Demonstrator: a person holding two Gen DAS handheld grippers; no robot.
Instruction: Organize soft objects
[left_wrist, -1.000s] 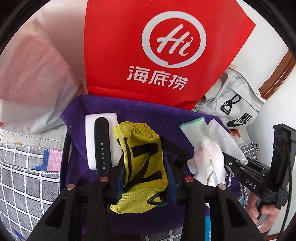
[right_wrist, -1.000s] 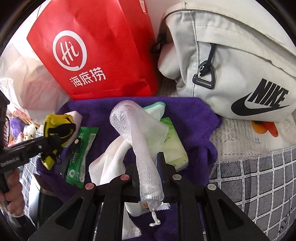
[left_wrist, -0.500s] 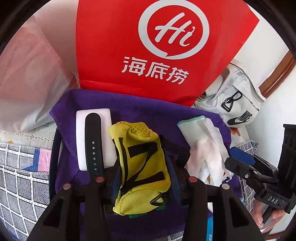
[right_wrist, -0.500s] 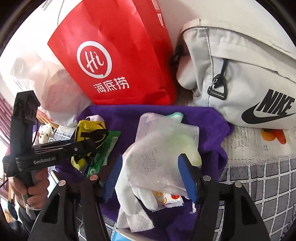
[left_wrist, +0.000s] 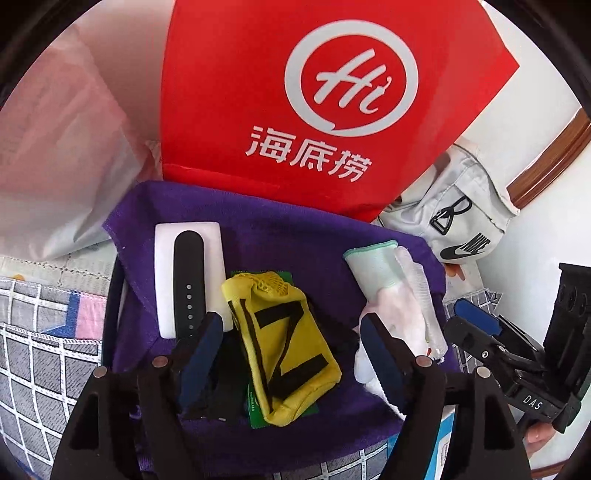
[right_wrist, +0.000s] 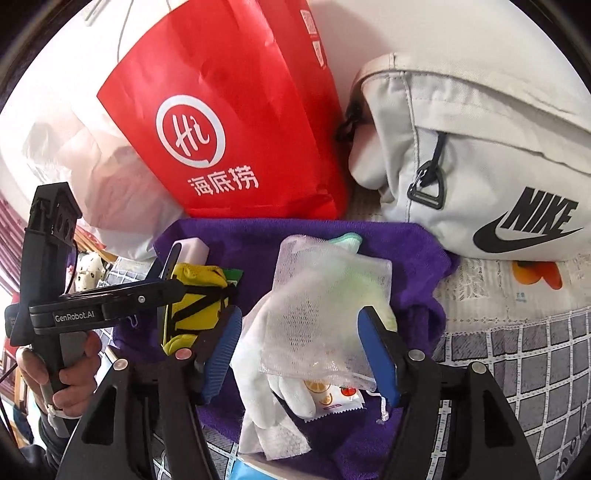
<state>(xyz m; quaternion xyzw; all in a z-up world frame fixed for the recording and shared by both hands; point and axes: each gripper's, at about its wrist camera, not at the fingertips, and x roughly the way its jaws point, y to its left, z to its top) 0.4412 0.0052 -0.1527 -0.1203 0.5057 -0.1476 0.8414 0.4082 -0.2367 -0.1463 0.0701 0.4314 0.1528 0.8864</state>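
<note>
left wrist view: left tool (left_wrist: 291, 354) spread wide around yellow pouch (left_wrist: 284, 343); right tool (right_wrist: 301, 354) equally wide around mesh bag (right_wrist: 328, 306).

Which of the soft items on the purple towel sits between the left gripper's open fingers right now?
The yellow pouch with black straps, lying between the left gripper fingers. The white mesh bag and glove pile lie off to its right, by the right gripper.

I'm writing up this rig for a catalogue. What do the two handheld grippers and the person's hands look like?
Both are black plastic pistol-grip tools with flat, ribbed blue finger pads and round silver pivot pins. The left gripper has "GenRobot.AI" in white along its side; the right gripper shows "DAS" in white. Each carries a boxy black block on top. The left hand is bare; a dark sleeve starts at the wrist.
</note>
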